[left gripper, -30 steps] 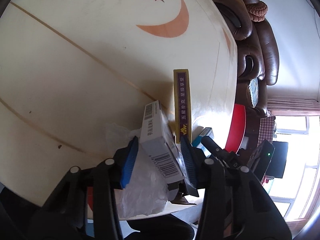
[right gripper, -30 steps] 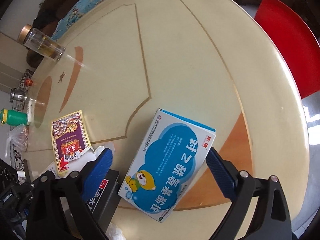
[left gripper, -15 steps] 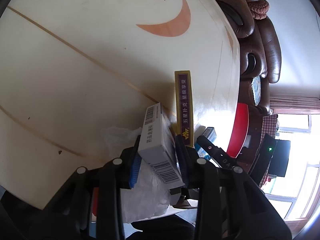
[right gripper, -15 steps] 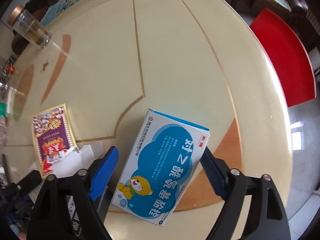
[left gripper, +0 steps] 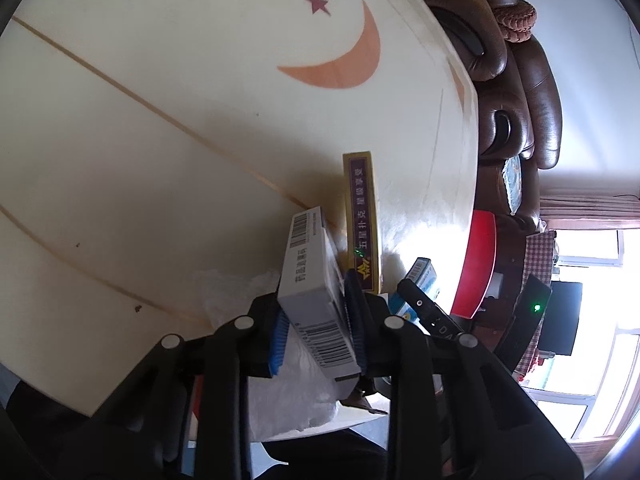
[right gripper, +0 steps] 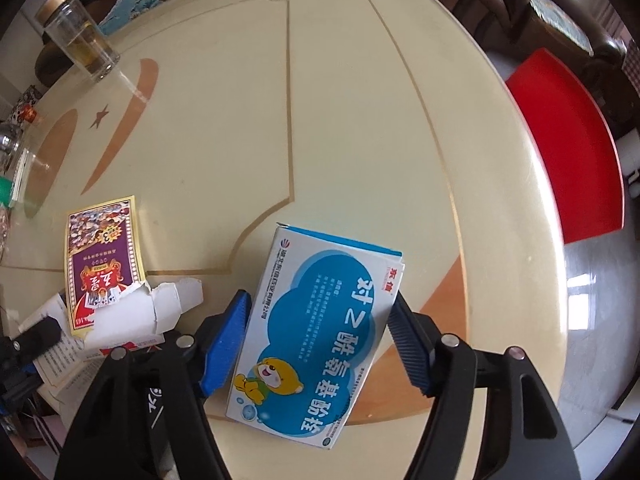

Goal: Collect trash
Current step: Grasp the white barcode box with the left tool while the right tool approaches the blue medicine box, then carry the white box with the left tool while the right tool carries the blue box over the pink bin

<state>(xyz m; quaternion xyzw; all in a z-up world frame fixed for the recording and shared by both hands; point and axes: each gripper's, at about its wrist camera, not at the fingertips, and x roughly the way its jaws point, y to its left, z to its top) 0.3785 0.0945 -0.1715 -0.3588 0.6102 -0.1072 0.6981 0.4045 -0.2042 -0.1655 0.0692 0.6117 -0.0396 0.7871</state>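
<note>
My left gripper (left gripper: 316, 316) is shut on a white carton with barcodes (left gripper: 316, 292), its blue pads pressed on both sides. A crumpled plastic wrap (left gripper: 288, 392) lies under it, and a purple-and-yellow card box (left gripper: 362, 220) stands just beyond. My right gripper (right gripper: 320, 336) straddles a blue-and-white medicine box (right gripper: 316, 336) lying flat on the cream table (right gripper: 320, 120); the pads sit close to its sides, and contact is not clear. The card box (right gripper: 102, 256) and torn white cardboard (right gripper: 148, 308) lie to its left.
A glass jar with a gold lid (right gripper: 78, 36) stands at the table's far left. A red stool (right gripper: 568, 152) is beyond the right edge. Brown leather sofas (left gripper: 516, 80) stand behind the table. A printed leaflet (right gripper: 60, 356) lies at the near left edge.
My left gripper closed onto the white carton and now grips it. My right gripper's pads narrowed around the blue medicine box and moved a little farther over it.
</note>
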